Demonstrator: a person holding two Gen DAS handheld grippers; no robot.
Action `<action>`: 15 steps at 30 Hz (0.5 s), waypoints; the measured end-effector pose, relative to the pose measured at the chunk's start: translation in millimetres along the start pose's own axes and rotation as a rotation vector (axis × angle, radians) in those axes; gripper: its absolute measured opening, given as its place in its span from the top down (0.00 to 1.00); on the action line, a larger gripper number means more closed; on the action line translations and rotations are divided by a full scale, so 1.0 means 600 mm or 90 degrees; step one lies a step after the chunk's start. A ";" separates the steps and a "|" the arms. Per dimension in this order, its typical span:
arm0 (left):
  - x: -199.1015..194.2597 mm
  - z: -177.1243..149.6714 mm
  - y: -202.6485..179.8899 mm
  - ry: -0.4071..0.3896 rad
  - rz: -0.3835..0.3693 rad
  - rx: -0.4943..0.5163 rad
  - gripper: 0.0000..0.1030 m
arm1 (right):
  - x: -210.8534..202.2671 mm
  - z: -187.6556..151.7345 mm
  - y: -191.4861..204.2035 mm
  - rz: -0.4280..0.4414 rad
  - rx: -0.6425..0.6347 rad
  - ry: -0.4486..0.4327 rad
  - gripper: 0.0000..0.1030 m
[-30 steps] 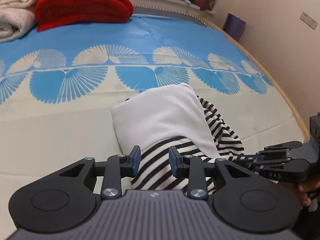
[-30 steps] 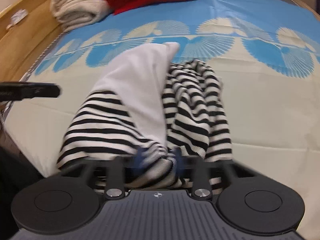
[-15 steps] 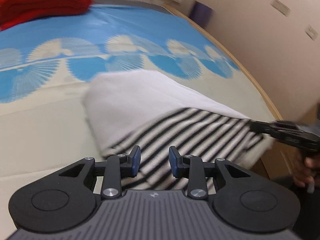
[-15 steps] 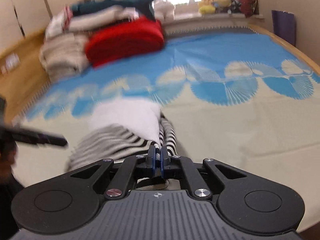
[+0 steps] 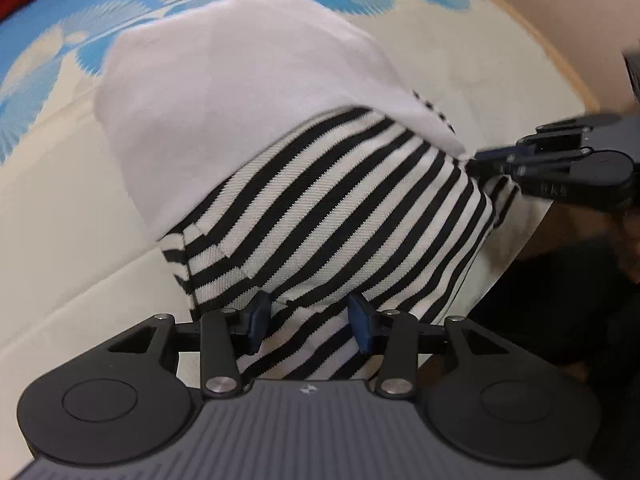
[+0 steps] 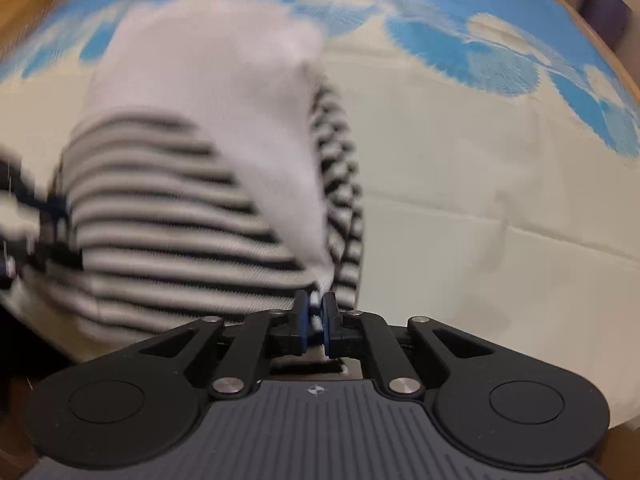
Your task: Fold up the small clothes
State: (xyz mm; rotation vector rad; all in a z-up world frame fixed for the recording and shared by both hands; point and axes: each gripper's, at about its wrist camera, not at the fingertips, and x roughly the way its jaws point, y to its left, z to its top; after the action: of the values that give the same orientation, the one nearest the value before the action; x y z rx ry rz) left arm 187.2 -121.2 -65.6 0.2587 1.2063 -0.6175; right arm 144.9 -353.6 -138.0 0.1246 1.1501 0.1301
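Black-and-white striped knit garment with white panel (image 5: pixel 320 200) at bed's (image 5: pixel 60 260) near edge, unfolded. Right gripper (image 6: pixel 315 312) clamped on corner; left gripper (image 5: pixel 308 320) wide around hem, ungrasped.

No legible text, label, brand or number anywhere in either wrist view.

Open bedspread (image 6: pixel 480 200) is lying free to the right of the striped garment (image 6: pixel 168 208) and beyond it. On its left, the left gripper (image 6: pixel 24 216) is crowding the near bed edge, blocking that approach.
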 end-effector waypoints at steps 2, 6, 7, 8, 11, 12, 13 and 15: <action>-0.016 0.002 0.017 -0.021 -0.015 -0.029 0.53 | -0.036 0.018 -0.021 -0.001 0.076 -0.098 0.59; -0.037 0.000 0.038 -0.046 -0.035 -0.053 0.53 | -0.058 0.051 -0.040 0.055 0.165 -0.201 0.54; -0.036 0.003 0.041 -0.043 -0.038 -0.056 0.53 | -0.050 0.062 -0.041 0.065 0.174 -0.203 0.54; -0.034 0.003 0.042 -0.039 -0.033 -0.055 0.53 | -0.038 0.072 -0.042 0.078 0.186 -0.197 0.54; -0.042 0.008 0.048 -0.039 -0.030 -0.053 0.53 | 0.010 0.107 -0.050 0.132 0.248 -0.154 0.54; -0.047 0.009 0.050 -0.045 -0.033 -0.056 0.53 | 0.030 0.120 -0.050 0.140 0.271 -0.135 0.54; -0.051 0.009 0.054 -0.052 -0.036 -0.062 0.53 | 0.043 0.128 -0.048 0.149 0.291 -0.123 0.54; -0.061 0.010 0.063 -0.065 -0.038 -0.082 0.53 | 0.074 0.148 -0.047 0.174 0.329 -0.107 0.53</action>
State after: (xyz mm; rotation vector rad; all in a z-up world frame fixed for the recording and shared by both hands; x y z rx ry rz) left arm 205.3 -82.5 -34.4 0.0818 1.1535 -0.5956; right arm 245.2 -376.7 -146.9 0.7399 0.9725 0.0596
